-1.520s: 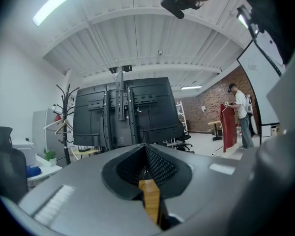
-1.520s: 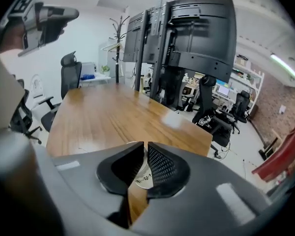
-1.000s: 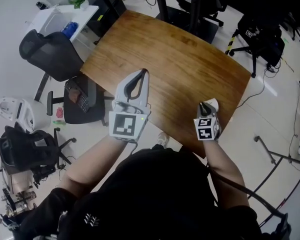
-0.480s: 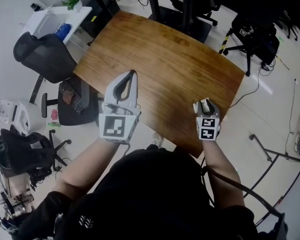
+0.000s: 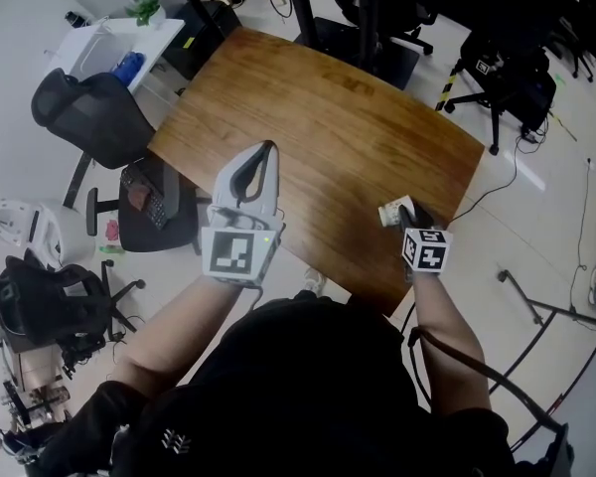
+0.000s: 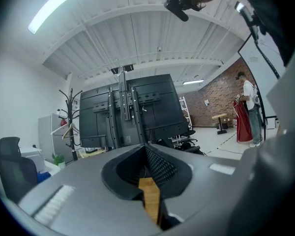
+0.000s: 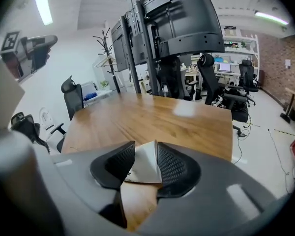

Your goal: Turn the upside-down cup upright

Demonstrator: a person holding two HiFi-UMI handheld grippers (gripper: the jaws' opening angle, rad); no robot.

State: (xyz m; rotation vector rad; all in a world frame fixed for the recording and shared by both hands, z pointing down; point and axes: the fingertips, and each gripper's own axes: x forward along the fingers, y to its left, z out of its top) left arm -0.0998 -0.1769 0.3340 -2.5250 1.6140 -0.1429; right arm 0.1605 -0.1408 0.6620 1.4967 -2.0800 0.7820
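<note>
A white paper cup (image 7: 143, 166) sits between the ribbed pads of my right gripper (image 7: 143, 149); it touches both pads near their tips while the jaws are opening. In the head view the cup (image 5: 390, 213) pokes out leftward from the right gripper (image 5: 402, 210), low over the near right corner of the wooden table (image 5: 328, 117). Whether it rests on the wood I cannot tell. My left gripper (image 5: 268, 147) hovers level over the table's near left edge, shut with nothing in it. The left gripper view shows its tips (image 6: 146, 149) closed to a slit.
A black office chair (image 5: 94, 107) and a second seat holding a keyboard (image 5: 154, 202) stand left of the table. A white desk (image 5: 119, 38) is at the far left, black chairs (image 5: 507, 68) and floor cables at the right. The table's near edge runs just below both grippers.
The right gripper has rolled, its marker cube swinging right, and slid a little along the table's edge. The cup now sticks out to the left. The left gripper has stayed put.
</note>
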